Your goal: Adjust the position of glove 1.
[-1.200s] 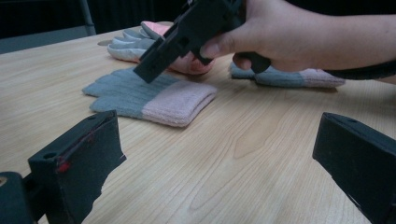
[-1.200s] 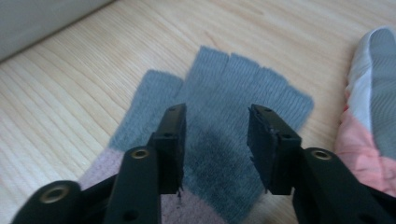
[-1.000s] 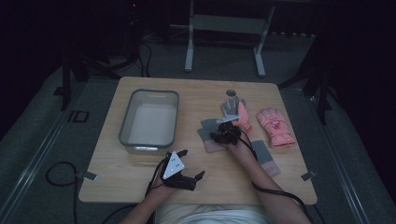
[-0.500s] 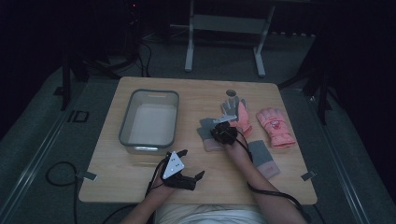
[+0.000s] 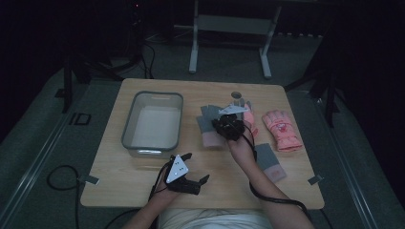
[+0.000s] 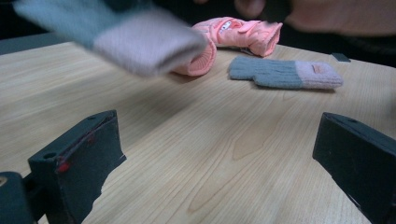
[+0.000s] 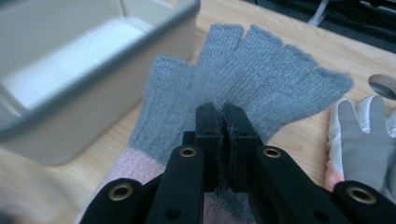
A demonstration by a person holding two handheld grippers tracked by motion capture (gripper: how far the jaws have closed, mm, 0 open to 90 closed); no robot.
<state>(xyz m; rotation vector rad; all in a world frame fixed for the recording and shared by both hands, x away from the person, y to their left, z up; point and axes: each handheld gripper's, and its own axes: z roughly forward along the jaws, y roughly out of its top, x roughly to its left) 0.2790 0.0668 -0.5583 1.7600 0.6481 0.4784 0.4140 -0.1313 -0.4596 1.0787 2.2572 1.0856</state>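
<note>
My right gripper [image 5: 220, 128] is shut on a grey fingerless glove with a pink cuff [image 5: 209, 130], held just above the table beside the bin. Its jaws have just been closing, and in the right gripper view the gripper [image 7: 219, 112] pinches the knit of the glove [image 7: 243, 79] at the palm. A matching grey glove [image 5: 267, 161] lies flat by the right forearm. My left gripper [image 5: 187, 172] rests near the front edge, open, with bare wood between its jaws [image 6: 217, 126]. From there the raised glove [image 6: 135, 42] looks blurred.
A grey plastic bin [image 5: 128, 129] stands left of centre, with its wall [image 7: 102, 88] close to the held glove. A pink mitten [image 5: 282, 130] lies at the right. A pink and white glove [image 5: 250, 123] lies under the right gripper. A small metal cylinder [image 5: 235, 95] stands behind it.
The right gripper has shut on the grey glove and risen, lifting it off the table toward the bin. The left gripper has kept still.
</note>
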